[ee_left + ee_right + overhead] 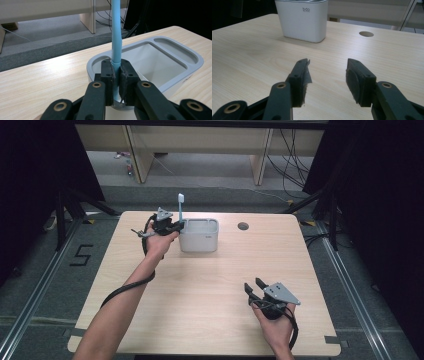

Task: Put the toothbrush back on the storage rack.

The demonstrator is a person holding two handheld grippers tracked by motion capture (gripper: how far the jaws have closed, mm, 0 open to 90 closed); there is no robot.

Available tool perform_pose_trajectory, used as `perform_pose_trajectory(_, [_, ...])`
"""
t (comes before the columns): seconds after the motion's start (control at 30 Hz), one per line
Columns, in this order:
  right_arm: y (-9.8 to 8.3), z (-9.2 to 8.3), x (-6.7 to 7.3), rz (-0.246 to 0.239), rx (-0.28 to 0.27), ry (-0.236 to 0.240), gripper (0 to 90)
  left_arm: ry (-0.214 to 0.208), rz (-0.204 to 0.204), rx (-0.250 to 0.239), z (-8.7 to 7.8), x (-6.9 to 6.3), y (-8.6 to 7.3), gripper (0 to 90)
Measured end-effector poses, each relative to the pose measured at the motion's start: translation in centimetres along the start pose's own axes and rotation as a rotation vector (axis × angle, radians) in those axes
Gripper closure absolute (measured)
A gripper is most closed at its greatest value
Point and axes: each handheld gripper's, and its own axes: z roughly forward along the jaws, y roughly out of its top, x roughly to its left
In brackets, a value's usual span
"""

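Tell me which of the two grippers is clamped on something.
The left gripper, by the white holder: its fingers pinch the blue toothbrush handle upright. The right gripper hangs open over bare table.

left arm: reaches from 7 o'clock toward 12 | left gripper [176,226]: jaws clamped tight, pointing toward 3 o'clock, hand [159,242] wrapped behind it | right arm: short reach in from 5 o'clock | right gripper [254,285]: jaws apart, nothing between, pointing toward 11 o'clock, low over table
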Motion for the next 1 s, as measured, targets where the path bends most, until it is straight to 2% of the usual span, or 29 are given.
perform_pose_trajectory(0.17, [0.0,0.0,0.0,0.002,-0.003,-0.001,52.8,-0.002,-0.003,-0.009,-0.3,0.0,-0.1,75.6])
perform_pose_trajectory(0.2, [0.0,0.0,0.1,0.021,-0.004,0.011,52.8,-0.006,-0.014,-0.014,-0.6,0.1,-0.1,72.3])
perform_pose_trajectory(0.23, [0.1,-0.1,-0.1,0.000,-0.005,-0.001,52.8,-0.002,-0.017,-0.014,-0.7,0.1,-0.2,68.7])
perform_pose_trajectory(0.27, [0.1,-0.2,0.2,0.042,0.009,0.005,52.8,0.001,-0.016,-0.016,-0.9,0.1,-0.2,64.0])
perform_pose_trajectory(0.3, [0.1,-0.2,0.3,0.049,0.007,-0.003,52.8,0.000,-0.020,-0.020,-1.1,0.1,-0.2,59.3])
perform_pose_trajectory(0.37, [0.1,-0.2,0.2,0.039,0.004,-0.003,52.7,0.007,-0.032,-0.021,-1.5,0.1,-0.3,52.5])
perform_pose_trajectory(0.4, [0.1,-0.1,0.0,0.010,-0.009,-0.008,52.6,0.007,-0.032,-0.021,-1.5,0.1,-0.3,48.7])
perform_pose_trajectory(0.47, [0.1,0.0,-0.1,0.008,-0.006,0.009,52.5,0.010,-0.018,-0.023,-2.1,0.1,-0.4,44.7])
perform_pose_trajectory(0.57, [0.1,-0.1,0.0,0.029,0.001,0.013,52.3,-0.001,-0.016,-0.025,-2.8,0.1,-0.7,42.3])
perform_pose_trajectory(0.63, [0.1,-0.1,-0.2,-0.003,-0.010,-0.006,52.2,-0.006,-0.018,-0.025,-3.2,0.1,-0.9,41.9])
perform_pose_trajectory(0.7, [0.1,-0.1,-0.2,-0.003,-0.011,-0.009,52.1,-0.014,-0.022,-0.027,-3.6,0.0,-1.1,41.5])
perform_pose_trajectory(0.8, [0.0,-0.2,0.1,0.054,0.012,-0.002,51.9,-0.020,-0.020,-0.036,-4.4,-0.2,-1.2,41.1])
perform_pose_trajectory(0.83, [0.0,-0.2,0.1,0.054,0.012,-0.002,51.9,-0.020,-0.020,-0.036,-4.4,-0.2,-1.2,41.0])
perform_pose_trajectory(0.87, [0.0,-0.1,-0.2,0.022,0.004,-0.004,51.8,-0.028,-0.016,-0.035,-4.9,-0.4,-1.5,41.0])
perform_pose_trajectory(0.97, [0.0,-0.1,-0.3,0.011,0.004,0.002,51.7,-0.028,-0.012,-0.035,-5.3,-0.5,-1.7,40.9])
perform_pose_trajectory(1.0, [0.0,-0.1,-0.2,0.040,0.017,0.008,51.6,-0.028,-0.012,-0.035,-5.8,-0.6,-1.9,40.8])
